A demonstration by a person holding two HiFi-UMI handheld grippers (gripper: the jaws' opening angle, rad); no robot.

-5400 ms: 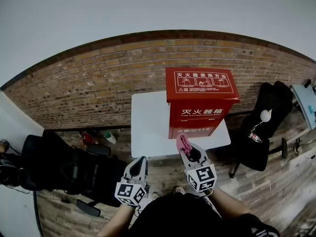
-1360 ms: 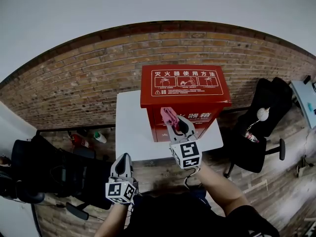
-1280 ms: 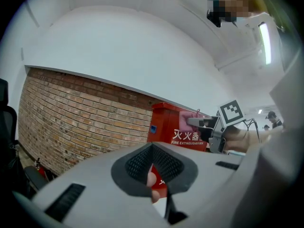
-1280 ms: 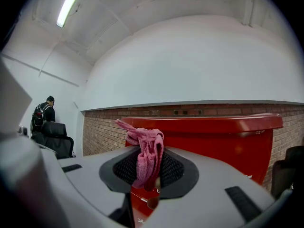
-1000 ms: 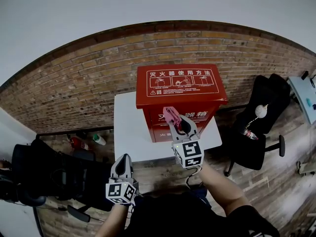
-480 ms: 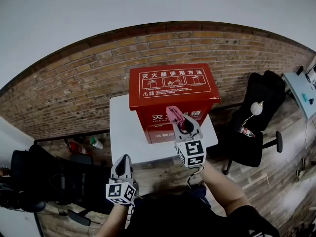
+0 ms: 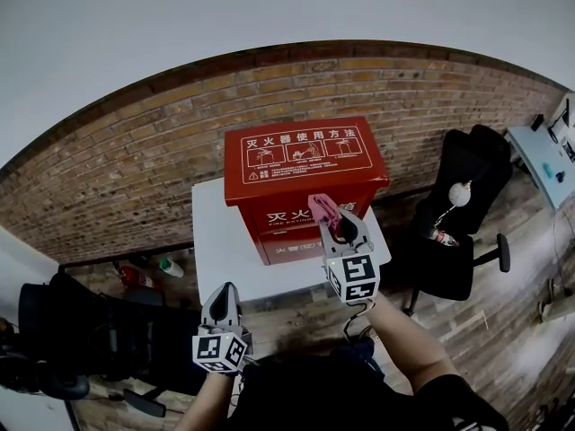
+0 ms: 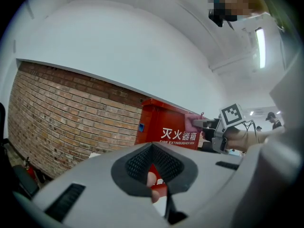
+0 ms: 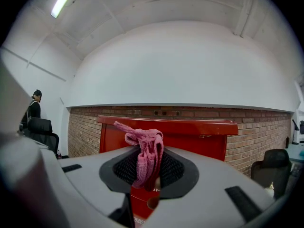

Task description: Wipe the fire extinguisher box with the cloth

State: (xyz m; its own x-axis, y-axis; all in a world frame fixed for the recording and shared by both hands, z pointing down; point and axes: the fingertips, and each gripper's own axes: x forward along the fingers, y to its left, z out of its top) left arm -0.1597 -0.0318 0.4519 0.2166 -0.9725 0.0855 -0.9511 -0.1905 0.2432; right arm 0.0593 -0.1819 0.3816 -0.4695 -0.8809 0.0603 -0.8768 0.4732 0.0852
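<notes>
Box: one red fire extinguisher box (image 7: pixel 305 155), lid down, so its contents are hidden; it stands directly ahead of the right gripper's tips.
Right gripper (image 7: pixel 332 225): jaws clamped on the pink cloth (image 7: pixel 322 209), raised to the box's front face just under the lid.
Cloth: one, bunched above the jaw tips; whether it touches the box cannot be told.
Left gripper (image 7: pixel 222 296): jaws together with nothing between them, held low, well back from the box.
Table (image 7: pixel 216 250): one, white, under the box, ahead of both grippers.
Chairs: two black, one beyond each gripper's outer side.
</notes>
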